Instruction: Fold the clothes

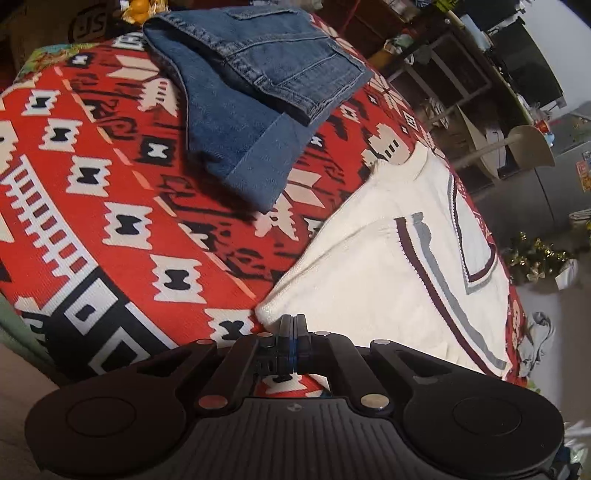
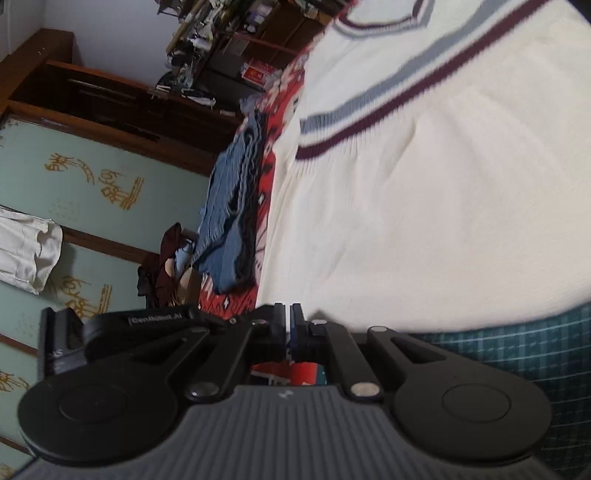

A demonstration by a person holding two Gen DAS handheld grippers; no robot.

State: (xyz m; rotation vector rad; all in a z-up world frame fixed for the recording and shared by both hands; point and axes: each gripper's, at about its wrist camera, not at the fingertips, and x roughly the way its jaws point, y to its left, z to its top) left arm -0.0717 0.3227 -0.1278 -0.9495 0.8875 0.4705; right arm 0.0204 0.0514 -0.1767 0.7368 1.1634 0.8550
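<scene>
Cream knit fills the near ground: the white sweater [image 1: 388,266] lies spread flat on the red patterned blanket [image 1: 110,184], its maroon and grey stripes running across it. The left hand-held gripper [image 1: 292,325] sits right at the sweater's near corner with its fingers pressed together; whether any knit is pinched between them, I cannot tell. Over in the right wrist view, the right hand-held gripper [image 2: 289,317] has its fingers drawn all but together at the sweater's near edge, a thin slit between them, and again no cloth clearly caught.

So both tools are at the sweater's near edge, and that fits either taking hold for a fold or smoothing one just laid. If a fold is coming, it calls for a sure pinch on the hem at both corners and an even lift.

Further back, the blue jeans [image 1: 255,92] lie already folded on the blanket.

Writing: "GenRobot.AI" reads on the right gripper's arm [image 2: 155,318], and a mirrored "SF" logo shows on a box [image 1: 86,26] beyond the bed.
</scene>
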